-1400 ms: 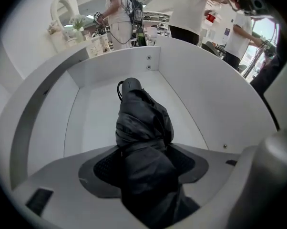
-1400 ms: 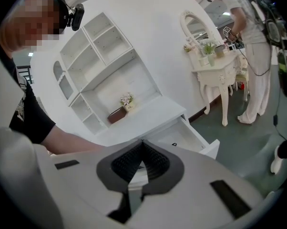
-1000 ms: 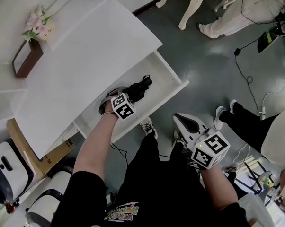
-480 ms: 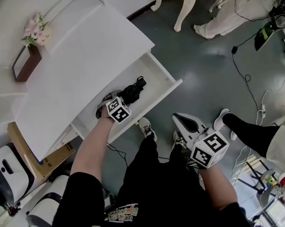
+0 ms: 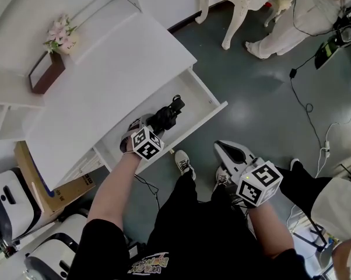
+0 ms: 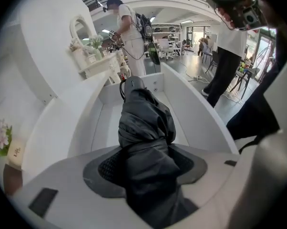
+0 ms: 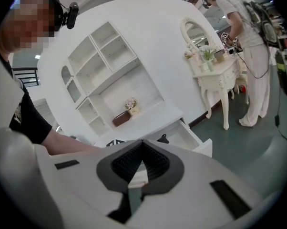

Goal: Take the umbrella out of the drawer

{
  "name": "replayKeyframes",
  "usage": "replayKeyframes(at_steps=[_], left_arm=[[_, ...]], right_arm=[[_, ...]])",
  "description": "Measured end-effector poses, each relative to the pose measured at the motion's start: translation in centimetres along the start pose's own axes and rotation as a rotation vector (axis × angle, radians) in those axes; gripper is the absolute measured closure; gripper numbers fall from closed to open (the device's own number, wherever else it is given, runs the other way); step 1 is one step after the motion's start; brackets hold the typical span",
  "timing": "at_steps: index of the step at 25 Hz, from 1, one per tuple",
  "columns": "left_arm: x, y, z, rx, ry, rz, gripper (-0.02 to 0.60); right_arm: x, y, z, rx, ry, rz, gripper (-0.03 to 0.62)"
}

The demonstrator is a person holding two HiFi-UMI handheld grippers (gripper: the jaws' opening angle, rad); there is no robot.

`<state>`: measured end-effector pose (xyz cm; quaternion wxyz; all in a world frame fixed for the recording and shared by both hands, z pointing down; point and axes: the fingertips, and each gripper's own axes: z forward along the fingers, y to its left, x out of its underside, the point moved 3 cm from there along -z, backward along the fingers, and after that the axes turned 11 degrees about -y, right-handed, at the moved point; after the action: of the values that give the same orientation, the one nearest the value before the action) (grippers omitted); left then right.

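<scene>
A folded black umbrella (image 5: 167, 114) lies aslant over the open white drawer (image 5: 213, 107), its handle end toward the far side. My left gripper (image 5: 152, 121) grips its near end; the jaws have just been closing with the umbrella between them. The left gripper view shows the dark fabric (image 6: 146, 128) filling the gap between the pads (image 6: 105, 168), and the drawer wall (image 6: 196, 109) beyond it. My right gripper (image 5: 223, 149) hangs apart over the floor, to the drawer's right. Its pads (image 7: 155, 163) meet with nothing held.
The drawer juts from a white desk (image 5: 105, 92) bearing a flower pot (image 5: 59, 37) and a brown box (image 5: 45, 73). A cardboard box (image 5: 53, 185) leans at the lower left. White furniture legs (image 5: 234, 10), a person in white (image 5: 286, 22) and floor cables (image 5: 306, 98) lie beyond.
My left gripper has risen with the umbrella's near end in it, so the umbrella sits higher over the drawer. The right gripper has barely shifted.
</scene>
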<state>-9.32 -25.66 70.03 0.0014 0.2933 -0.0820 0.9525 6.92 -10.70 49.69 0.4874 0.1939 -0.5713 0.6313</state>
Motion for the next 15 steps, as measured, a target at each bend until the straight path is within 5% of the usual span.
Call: replayKeyframes(at_steps=[15], left_arm=[[-6.8, -1.5, -12.3, -0.284, -0.245, -0.147, 0.319]], right_arm=[[-2.3, 2.2, -3.1, -0.099, -0.054, -0.062, 0.592]])
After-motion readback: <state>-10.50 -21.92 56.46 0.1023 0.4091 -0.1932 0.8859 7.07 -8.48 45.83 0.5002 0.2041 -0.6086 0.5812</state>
